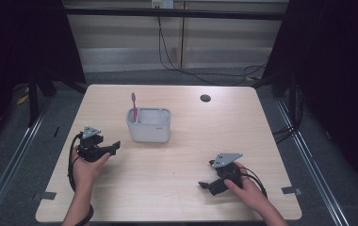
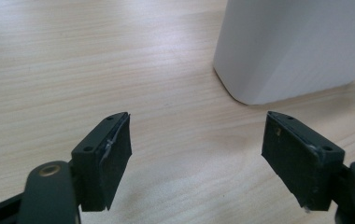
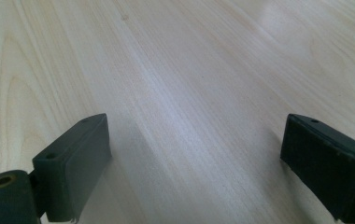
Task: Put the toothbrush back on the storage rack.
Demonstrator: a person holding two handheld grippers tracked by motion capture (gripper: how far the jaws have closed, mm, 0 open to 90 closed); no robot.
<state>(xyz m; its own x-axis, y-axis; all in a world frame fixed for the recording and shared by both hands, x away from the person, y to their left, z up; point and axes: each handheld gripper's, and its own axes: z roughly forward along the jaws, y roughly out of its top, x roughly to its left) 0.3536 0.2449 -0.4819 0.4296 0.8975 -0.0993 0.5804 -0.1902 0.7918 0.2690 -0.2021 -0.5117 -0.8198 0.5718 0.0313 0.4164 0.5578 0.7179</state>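
Dark curtained booth around a light wood bench (image 1: 167,183), grey floor, cables along the back wall. White holder (image 1: 149,124) sat mid-bench, slightly left of centre, with a pink toothbrush (image 1: 134,106) standing upright in its left rear corner, head end up.

Left gripper (image 1: 116,145) was held low over the bench, just beside the holder, pointing right toward its lower left corner. Fingers (image 2: 112,158) were spread wide, nothing between them, not touching the holder. In the left gripper view the holder's white wall (image 2: 297,46) sat ahead and right of the fingers, close but apart; bare bench under and between them.

Right gripper (image 1: 204,185) was near the front right of the bench, well apart from the holder, pointing left. Fingers (image 3: 80,163) were spread wide too, empty, only wood grain ahead of them in the right gripper view. Grey three-cornered plate (image 1: 227,159) was visible on top of it, the person's hand (image 1: 248,186) wrapped behind.

Small dark round hole (image 1: 205,98) sat in the bench at the far right, well beyond both sets of fingers.
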